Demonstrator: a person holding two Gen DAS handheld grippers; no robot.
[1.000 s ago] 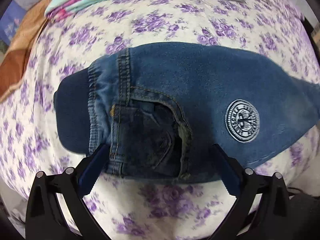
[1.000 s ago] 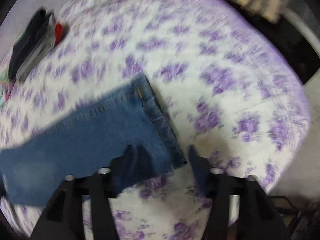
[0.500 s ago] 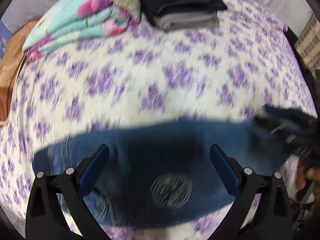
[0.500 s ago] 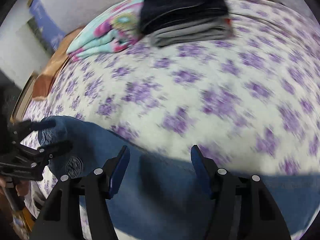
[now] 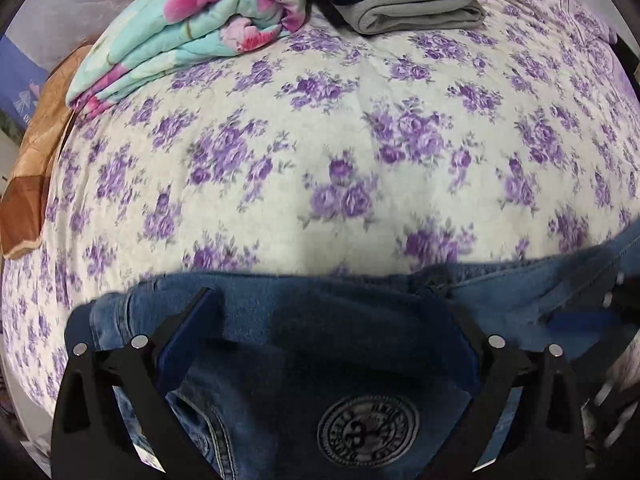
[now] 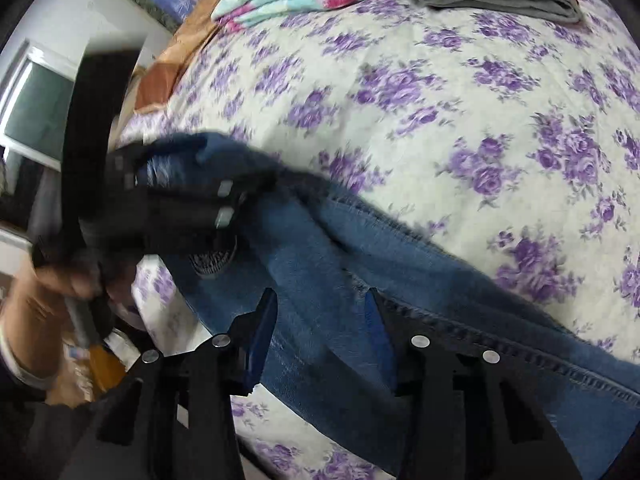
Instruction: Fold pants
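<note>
The jeans [image 5: 320, 344] lie along the lower edge of the left wrist view on the bed [image 5: 340, 152], apparently doubled lengthwise with one leg on the other, round patch up. By my reading that first fold is done and the crosswise folds are still to come.

The left gripper [image 5: 320, 340] points steeply down over the waist end, its fingers spread wide with denim beneath them but not pinched. In the right wrist view it shows blurred at centre left, the person's hand [image 6: 60, 284] on its handle.

The right gripper [image 6: 320, 320] tilts down over the leg in the lower middle of its frame. Its fingers have just been closing to a middling gap, cloth lying between them; no pinch is visible yet.

Folded clothes [image 5: 408, 4] and a floral blanket [image 5: 192, 28] sit along the top.
</note>
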